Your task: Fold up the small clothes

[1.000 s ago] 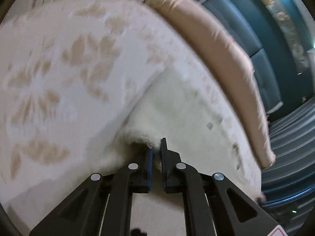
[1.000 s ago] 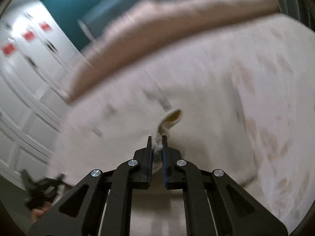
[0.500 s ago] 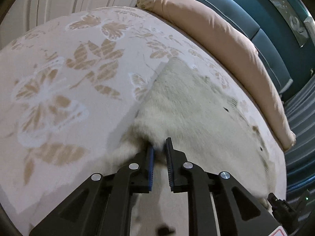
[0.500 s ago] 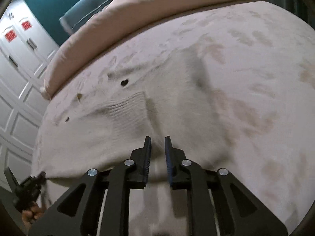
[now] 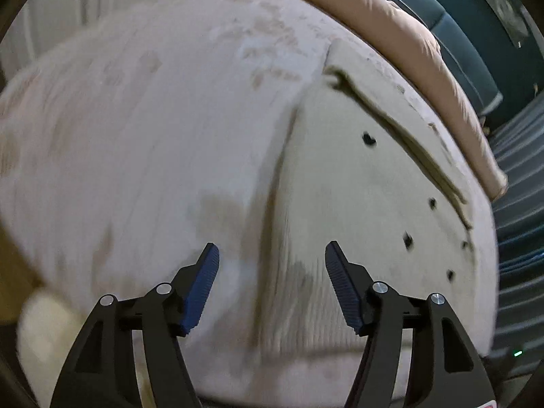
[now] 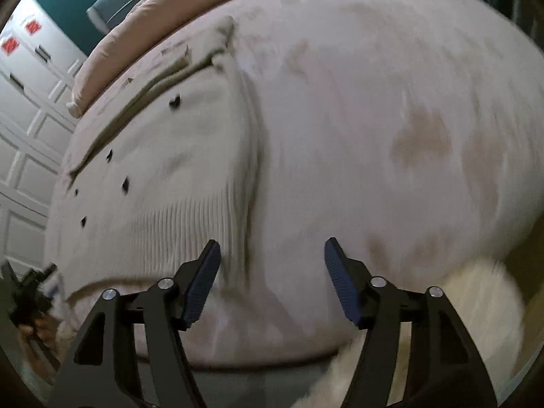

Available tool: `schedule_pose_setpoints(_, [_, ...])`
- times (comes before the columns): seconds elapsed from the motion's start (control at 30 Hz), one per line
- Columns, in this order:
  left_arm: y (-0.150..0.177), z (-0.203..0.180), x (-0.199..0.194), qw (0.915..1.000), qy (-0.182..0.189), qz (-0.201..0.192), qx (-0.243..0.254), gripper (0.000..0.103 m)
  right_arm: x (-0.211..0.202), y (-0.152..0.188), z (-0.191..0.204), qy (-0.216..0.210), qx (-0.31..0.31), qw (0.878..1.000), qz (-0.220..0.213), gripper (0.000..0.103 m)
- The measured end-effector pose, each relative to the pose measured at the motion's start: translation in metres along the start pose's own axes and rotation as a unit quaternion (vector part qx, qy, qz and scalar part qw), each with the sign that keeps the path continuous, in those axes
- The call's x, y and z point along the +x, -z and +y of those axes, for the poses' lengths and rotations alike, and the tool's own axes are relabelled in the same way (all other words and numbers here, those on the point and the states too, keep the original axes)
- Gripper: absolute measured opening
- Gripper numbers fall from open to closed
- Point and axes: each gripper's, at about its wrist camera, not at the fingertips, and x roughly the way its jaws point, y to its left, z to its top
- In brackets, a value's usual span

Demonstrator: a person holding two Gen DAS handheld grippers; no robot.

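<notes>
A cream knitted garment (image 5: 357, 210) with small dark marks lies flat on the bed, its ribbed hem toward me. In the left wrist view it fills the right half, and my left gripper (image 5: 272, 255) hangs above its left edge, jaws opening and nothing between them. In the right wrist view the garment (image 6: 176, 156) lies to the left. My right gripper (image 6: 272, 253) hovers over its right edge, jaws also opening and empty. Both views are blurred by motion.
The bedspread (image 5: 146, 129) is pale with tan flower patterns. A pink rolled duvet (image 5: 391, 23) lies along the far side by a teal headboard (image 5: 476, 17). Something white and fluffy (image 6: 476, 309) sits off the bed's near corner. White panelled doors (image 6: 23, 129) stand at the left.
Both grippers let go of the garment and their jaws spread wide. Both pulled back toward the bed's near edge, so the garment now lies flat and farther off.
</notes>
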Motion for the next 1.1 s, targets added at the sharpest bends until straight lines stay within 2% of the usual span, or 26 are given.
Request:
schedule_pose_setpoints(0.07, [0.014, 0.000, -0.003, 0.9998, 0.013, 0.001, -0.013, 0.064, 0.001, 0.008, 0.002, -0.015, 0.011, 1.000, -0.001, 0.068])
schedule_pose_setpoints(0.1, [0.019, -0.002, -0.001, 0.9997, 0.017, 0.004, -0.018, 0.064, 0.001, 0.009, 0.004, -0.026, 0.015, 1.000, -0.004, 0.073])
schedule_pose_setpoints(0.27, [0.027, -0.022, 0.005, 0.9997, 0.024, 0.004, -0.005, 0.068, 0.009, 0.005, 0.017, -0.070, 0.038, 0.997, -0.014, 0.074])
schedule_pose_setpoints(0.33, [0.028, -0.027, 0.007, 0.9991, 0.042, 0.006, -0.007, 0.068, 0.014, 0.005, 0.019, -0.081, 0.051, 0.995, -0.019, 0.077])
schedule_pose_setpoints(0.47, [0.022, -0.027, 0.015, 0.9977, 0.058, 0.002, -0.036, 0.068, 0.018, 0.003, 0.021, -0.092, 0.066, 0.993, -0.031, 0.077])
schedule_pose_setpoints(0.57, [0.016, -0.027, 0.016, 0.9964, 0.069, 0.010, -0.049, 0.068, 0.022, 0.002, 0.022, -0.111, 0.077, 0.990, -0.026, 0.062])
schedule_pose_setpoints(0.63, [0.013, -0.028, 0.014, 0.9959, 0.075, 0.015, -0.049, 0.053, 0.025, 0.001, 0.025, -0.108, 0.079, 0.991, -0.023, 0.049])
schedule_pose_setpoints(0.67, [0.011, -0.031, 0.014, 0.9954, 0.083, 0.023, -0.043, 0.035, 0.025, 0.001, 0.027, -0.110, 0.076, 0.991, -0.023, 0.043])
schedule_pose_setpoints(0.73, [0.010, -0.034, 0.013, 0.9954, 0.083, 0.030, -0.038, 0.017, 0.026, 0.000, 0.031, -0.112, 0.070, 0.991, -0.017, 0.016])
schedule_pose_setpoints(0.77, [0.008, -0.036, 0.009, 0.9950, 0.087, 0.030, -0.038, 0.008, 0.023, 0.000, 0.032, -0.116, 0.070, 0.991, -0.019, 0.012])
schedule_pose_setpoints(0.87, [0.007, -0.039, -0.009, 0.9930, 0.108, 0.018, -0.043, 0.007, 0.008, -0.001, 0.034, -0.128, 0.071, 0.988, -0.042, 0.008])
schedule_pose_setpoints(0.97, [0.009, -0.042, -0.030, 0.9932, 0.114, 0.002, -0.024, 0.005, -0.014, 0.001, 0.037, -0.134, 0.056, 0.987, -0.064, 0.007])
schedule_pose_setpoints(1.1, [0.021, -0.042, -0.053, 0.9922, 0.124, 0.000, -0.005, 0.004, -0.036, 0.007, 0.033, -0.134, 0.038, 0.988, -0.068, 0.006])
